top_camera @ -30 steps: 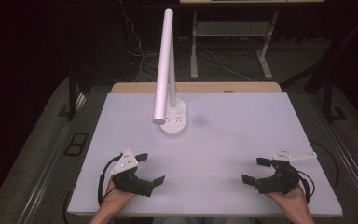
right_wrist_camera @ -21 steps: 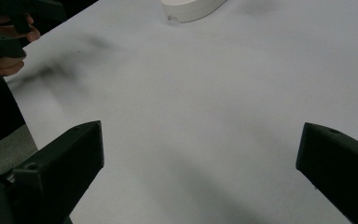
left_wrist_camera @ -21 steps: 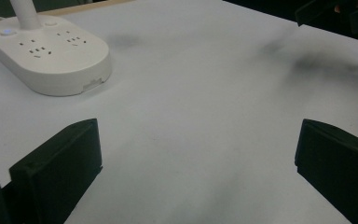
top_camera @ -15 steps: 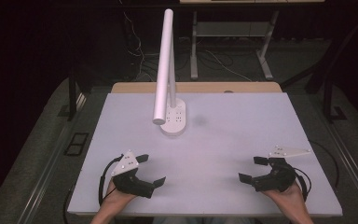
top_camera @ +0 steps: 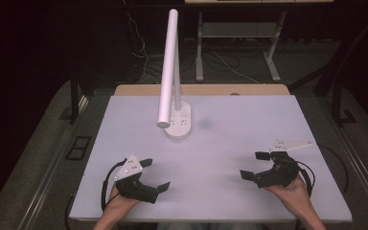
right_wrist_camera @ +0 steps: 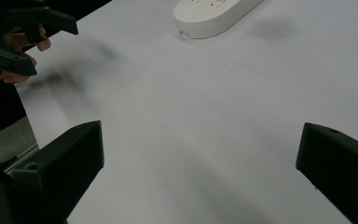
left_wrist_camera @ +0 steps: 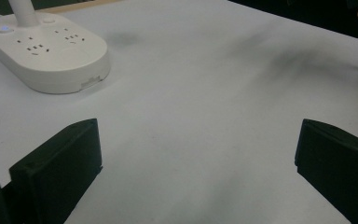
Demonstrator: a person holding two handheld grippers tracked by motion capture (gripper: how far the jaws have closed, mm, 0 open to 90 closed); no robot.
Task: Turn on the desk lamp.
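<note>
A white desk lamp point(top_camera: 168, 67) rises from an oval white base with sockets point(top_camera: 178, 122) at the table's back middle; the base appears at the upper left of the left gripper view point(left_wrist_camera: 46, 46) and at the top of the right gripper view point(right_wrist_camera: 214, 16). My left gripper point(top_camera: 154, 174) rests near the front left edge, open, with bare table between its jaws point(left_wrist_camera: 198, 154). My right gripper point(top_camera: 254, 165) hovers near the front right, open and empty point(right_wrist_camera: 200, 149). In the right gripper view, the left gripper point(right_wrist_camera: 25, 37) and its hand sit far off at the upper left.
The white table point(top_camera: 230, 143) has a wooden strip point(top_camera: 201, 89) along its back edge. Cables trail from both grippers by the front corners. Dark floor, table legs and wires lie beyond the far edge.
Both grippers have shifted slightly inward toward the table's middle; the right one turned a little left. Both jaws stay open and empty.
</note>
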